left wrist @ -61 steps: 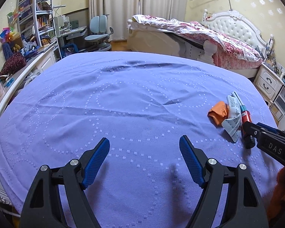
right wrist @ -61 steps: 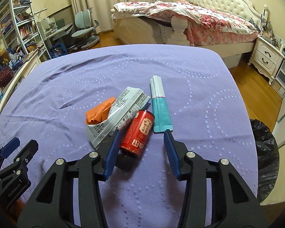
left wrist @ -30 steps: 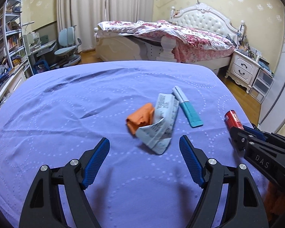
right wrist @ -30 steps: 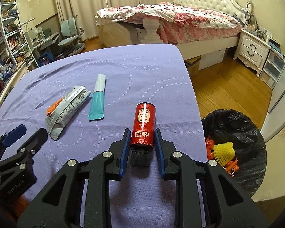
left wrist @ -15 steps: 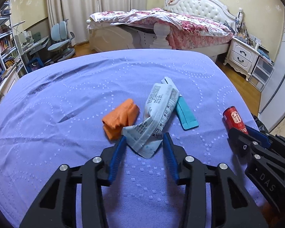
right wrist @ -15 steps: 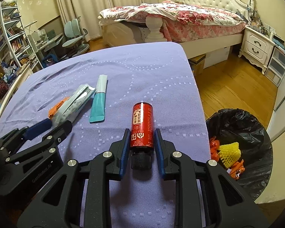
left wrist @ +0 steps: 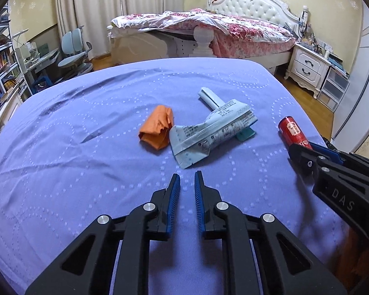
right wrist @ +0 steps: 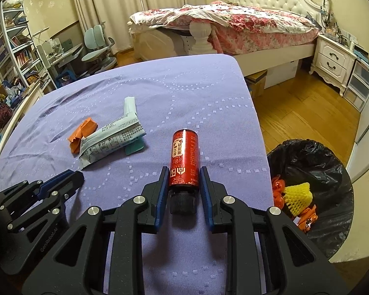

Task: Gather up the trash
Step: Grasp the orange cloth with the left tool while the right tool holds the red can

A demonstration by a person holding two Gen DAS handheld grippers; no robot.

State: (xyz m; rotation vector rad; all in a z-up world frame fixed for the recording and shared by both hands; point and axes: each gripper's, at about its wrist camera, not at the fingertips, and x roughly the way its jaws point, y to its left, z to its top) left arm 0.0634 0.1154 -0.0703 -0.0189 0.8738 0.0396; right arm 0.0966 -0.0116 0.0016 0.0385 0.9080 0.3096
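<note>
Red cylindrical bottle (right wrist: 184, 157) sits gripped in right tongs (right wrist: 182, 179), unbinned; left tongs (left wrist: 185, 186), just narrowed, empty; pale printed wrapper (left wrist: 209, 132) remains on worktop (left wrist: 61, 172).

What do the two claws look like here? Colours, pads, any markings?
Both match: the left claw and right claw have matte black plastic frames with triangular cutouts, silver round rivets at the pivots, and blue ribbed pads lining the inner faces of the fingers. Seen side-on, the right body bears "DAS" lettering and the left body a small pale printed name. No cables, sleeves or hands visible.
</note>
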